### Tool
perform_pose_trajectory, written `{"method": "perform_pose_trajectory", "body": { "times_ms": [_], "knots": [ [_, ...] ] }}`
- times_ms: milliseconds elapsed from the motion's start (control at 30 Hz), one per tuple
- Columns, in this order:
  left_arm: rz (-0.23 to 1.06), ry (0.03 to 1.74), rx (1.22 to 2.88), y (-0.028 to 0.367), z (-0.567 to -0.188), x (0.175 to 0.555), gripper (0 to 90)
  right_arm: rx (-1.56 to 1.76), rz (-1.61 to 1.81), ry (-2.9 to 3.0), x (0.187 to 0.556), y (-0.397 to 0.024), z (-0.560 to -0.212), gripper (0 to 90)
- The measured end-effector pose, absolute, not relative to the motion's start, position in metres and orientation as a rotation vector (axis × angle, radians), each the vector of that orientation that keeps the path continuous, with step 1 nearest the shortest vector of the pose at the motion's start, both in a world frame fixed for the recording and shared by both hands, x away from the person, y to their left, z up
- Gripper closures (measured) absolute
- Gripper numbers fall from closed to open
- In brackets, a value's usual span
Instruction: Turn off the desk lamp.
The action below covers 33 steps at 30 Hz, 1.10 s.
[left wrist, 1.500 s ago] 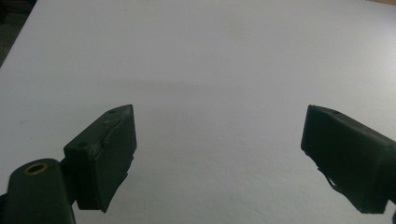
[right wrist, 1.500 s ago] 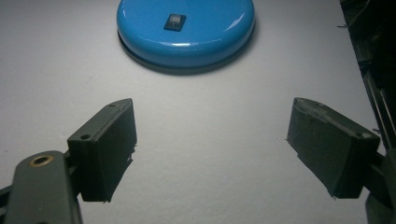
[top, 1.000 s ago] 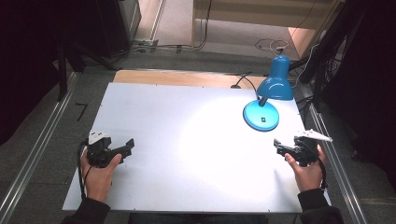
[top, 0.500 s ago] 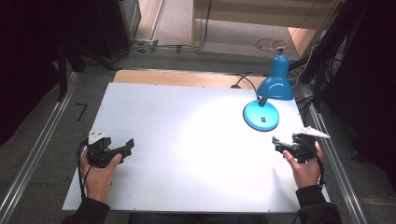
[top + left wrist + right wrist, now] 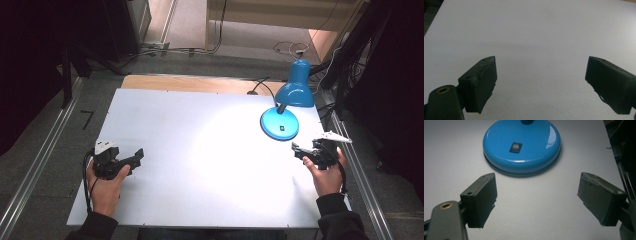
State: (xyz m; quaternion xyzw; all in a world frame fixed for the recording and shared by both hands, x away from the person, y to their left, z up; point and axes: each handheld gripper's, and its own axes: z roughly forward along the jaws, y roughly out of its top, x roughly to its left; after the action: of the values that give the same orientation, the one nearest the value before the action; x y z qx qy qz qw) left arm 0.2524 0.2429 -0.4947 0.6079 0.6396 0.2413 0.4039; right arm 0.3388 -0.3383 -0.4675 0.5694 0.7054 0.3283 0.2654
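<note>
A: The blue lamp (image 5: 287,102) stands at the far right of the desk (image 5: 200,150), lit, its round base (image 5: 522,145) flat on the white top with a small black rocker switch (image 5: 514,147) on the near side of the dome.

B: And the right hand-held gripper (image 5: 303,152)?

A: Just short of the base, jaws spread wide and holding nothing. In the right gripper view the base sits between and beyond the two jaws, apart from both.

B: So the step looks like reaching for that switch?

A: I'd judge so. With the jaws this wide, neither pad lines up with the switch. Better to bring the jaws together, or lead with one pad, and come down on the switch from above rather than sliding in along the desk.

B: Risk?

A: The dome is glossy, so a pad could skid off, and a sideways push would shove the lamp toward the desk edge.

B: The left hand-held gripper (image 5: 131,160)?

A: Also gaping and empty, low over bare desk at the near left, well apart from the lamp.
</note>
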Motion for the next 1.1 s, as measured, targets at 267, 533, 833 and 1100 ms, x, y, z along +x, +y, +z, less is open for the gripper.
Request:
{"method": "perform_pose_trajectory", "body": {
  "times_ms": [267, 533, 833, 1100],
  "knots": [
    [0.61, 1.616, 1.536, 0.243, -0.495, 0.253, 11.3, 1.546, 0.893, 1.901, 0.345, -0.337, -0.469, 14.6],
    [0.61, 1.614, 1.538, 0.243, -0.495, 0.253, 11.3, 1.547, 0.895, 1.895, 0.35, -0.335, -0.469, 14.8],
    [0.61, 1.614, 1.538, 0.243, -0.495, 0.253, 11.3, 1.554, 0.892, 1.886, 0.356, -0.334, -0.472, 16.1],
    [0.611, 1.614, 1.537, 0.243, -0.495, 0.253, 11.3, 1.569, 0.892, 1.873, 0.362, -0.333, -0.475, 16.2]
  ]
}}
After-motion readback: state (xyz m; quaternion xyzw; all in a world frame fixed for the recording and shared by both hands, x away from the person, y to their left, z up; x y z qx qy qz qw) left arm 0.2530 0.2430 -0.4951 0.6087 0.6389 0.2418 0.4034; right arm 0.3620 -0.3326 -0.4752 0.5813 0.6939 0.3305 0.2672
